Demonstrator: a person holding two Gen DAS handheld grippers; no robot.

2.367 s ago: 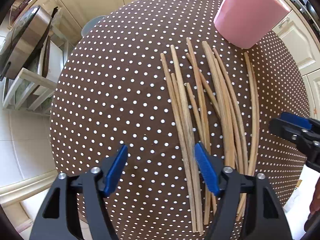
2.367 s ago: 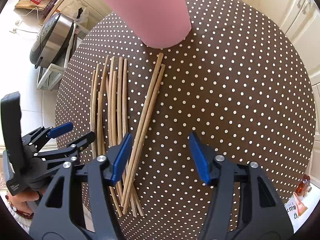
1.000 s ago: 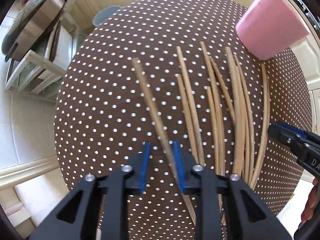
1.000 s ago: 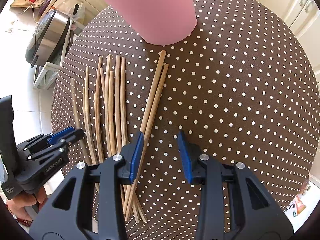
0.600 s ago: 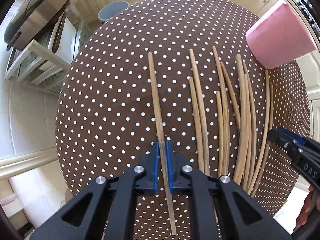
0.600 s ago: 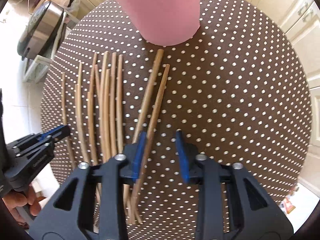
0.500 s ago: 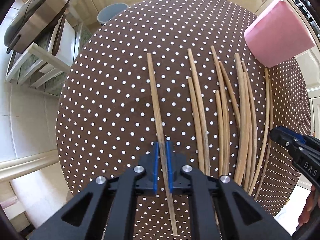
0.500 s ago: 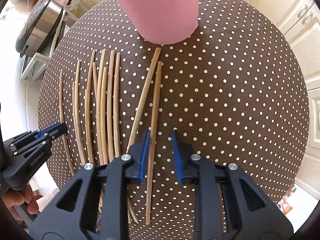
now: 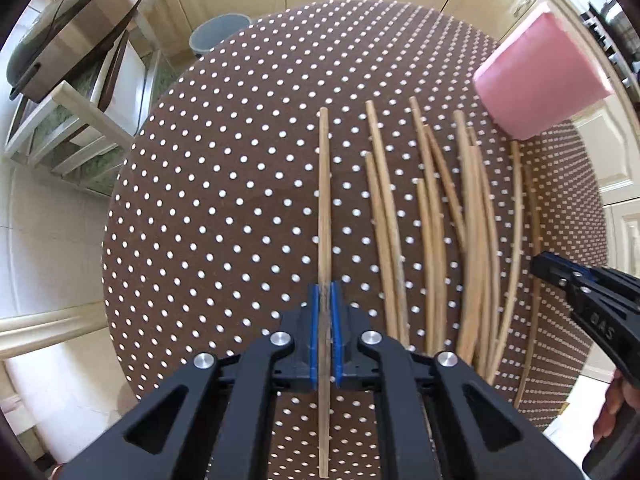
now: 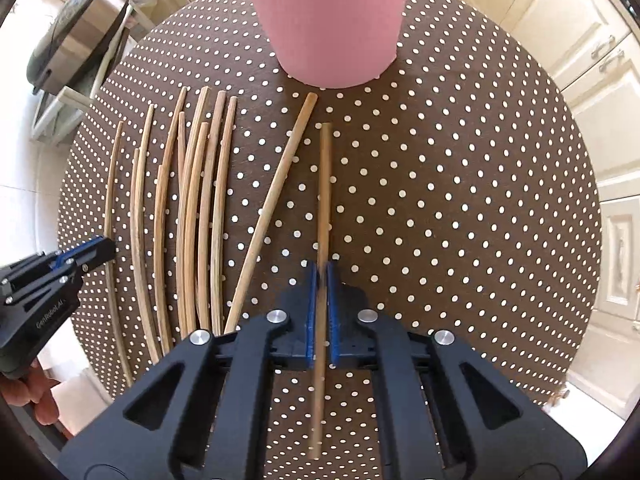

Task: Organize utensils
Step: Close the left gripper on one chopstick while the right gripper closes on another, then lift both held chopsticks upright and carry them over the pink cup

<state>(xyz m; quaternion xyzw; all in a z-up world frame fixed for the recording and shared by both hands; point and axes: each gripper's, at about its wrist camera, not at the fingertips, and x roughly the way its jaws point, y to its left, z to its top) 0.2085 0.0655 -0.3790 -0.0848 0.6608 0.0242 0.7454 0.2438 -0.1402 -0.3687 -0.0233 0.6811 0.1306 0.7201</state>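
Several wooden chopsticks (image 9: 432, 220) lie side by side on a round table with a brown, white-dotted cloth (image 9: 224, 200). My left gripper (image 9: 325, 296) is shut on one chopstick (image 9: 324, 200), held apart from the rest on their left. My right gripper (image 10: 320, 276) is shut on another chopstick (image 10: 324, 184), to the right of the pile (image 10: 192, 208). A loose chopstick (image 10: 272, 200) lies slanted beside it. A pink cup (image 10: 332, 20) stands just beyond the chopstick tips; it also shows in the left wrist view (image 9: 536, 76).
A steel rice cooker (image 9: 68, 28) sits on a white rack left of the table. A grey bin (image 9: 218, 38) stands on the floor beyond the table. Cream cabinets (image 10: 592, 52) line the back and right. Each gripper shows in the other's view, left gripper (image 10: 86, 254), right gripper (image 9: 548, 266).
Both grippers went from open to shut, each on one chopstick. The left pulled its chopstick leftward out of the pile; the right drew its chopstick to the right, away from the slanted one.
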